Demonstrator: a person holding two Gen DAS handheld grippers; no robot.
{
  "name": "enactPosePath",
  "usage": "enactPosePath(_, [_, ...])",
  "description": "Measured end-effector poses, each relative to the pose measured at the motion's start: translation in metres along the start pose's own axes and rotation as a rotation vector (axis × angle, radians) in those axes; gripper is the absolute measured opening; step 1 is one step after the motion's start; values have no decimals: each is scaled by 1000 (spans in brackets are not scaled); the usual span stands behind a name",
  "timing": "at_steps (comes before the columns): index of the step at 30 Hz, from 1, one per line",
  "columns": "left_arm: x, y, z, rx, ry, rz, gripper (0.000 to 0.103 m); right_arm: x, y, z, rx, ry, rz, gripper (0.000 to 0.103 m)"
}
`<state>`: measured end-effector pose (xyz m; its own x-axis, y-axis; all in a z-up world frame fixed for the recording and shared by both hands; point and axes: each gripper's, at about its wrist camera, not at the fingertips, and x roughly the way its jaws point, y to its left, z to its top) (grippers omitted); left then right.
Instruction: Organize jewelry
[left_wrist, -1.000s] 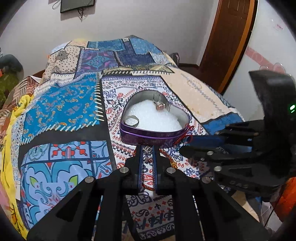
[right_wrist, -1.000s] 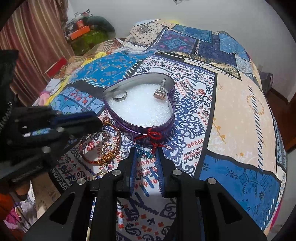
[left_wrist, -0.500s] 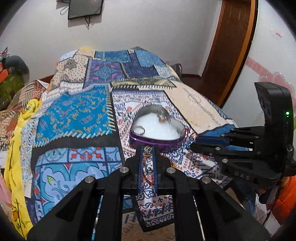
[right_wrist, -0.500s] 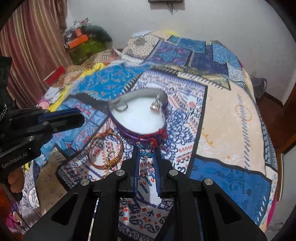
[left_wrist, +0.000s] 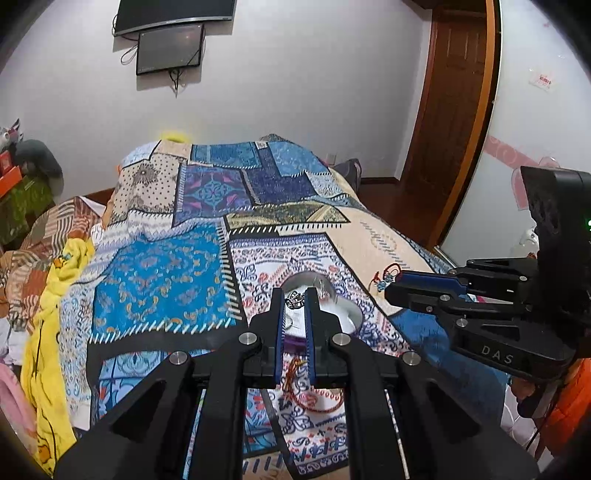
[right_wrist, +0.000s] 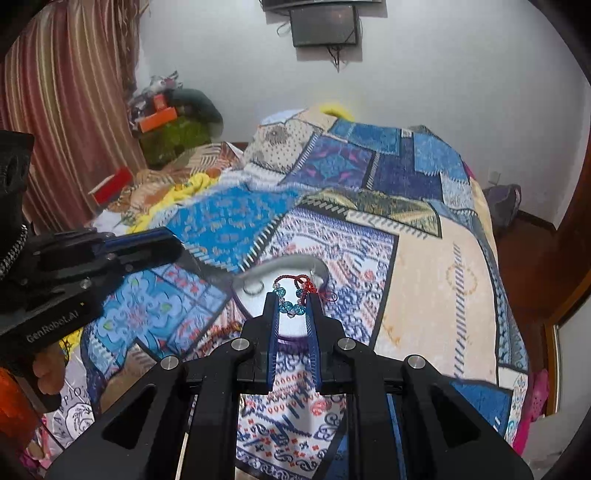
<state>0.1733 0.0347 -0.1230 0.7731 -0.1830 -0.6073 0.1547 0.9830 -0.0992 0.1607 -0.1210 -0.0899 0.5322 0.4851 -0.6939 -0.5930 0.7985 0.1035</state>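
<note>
My left hand-held gripper (left_wrist: 294, 301) has its fingers drawn close together, pinching a small silver ornate piece (left_wrist: 294, 299) at the very tips. My right hand-held gripper (right_wrist: 293, 306) is likewise nearly closed, gripping a bracelet of blue beads on red cord (right_wrist: 291, 295) between its tips, with the red loops standing up above the fingers. In the left wrist view that right hand-held gripper reaches in from the side, the bracelet dangling at its tip.

Both are raised over the bed. Just beyond and below the tips sits the heart-shaped tin (right_wrist: 317, 269), purple-walled and filled with white padding. A plain silver ring (right_wrist: 253, 287) lies on the padding near one lobe, and a second small trinket (left_wrist: 324, 290) stands by the far rim. Nearer me than the tin, a red cord bangle (left_wrist: 317, 404) lies on the patchwork bedspread (right_wrist: 417, 258). On the far wall hangs a dark screen (right_wrist: 324, 31).
</note>
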Motion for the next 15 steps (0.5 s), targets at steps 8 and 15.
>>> enactPosePath(8, [14,-1,11,7,-9,-25,8,10,4,13,-16,-26,14,13])
enactPosePath(15, [36,-5,7,17,21,-33,8,35,0,9,-19,24,37,13])
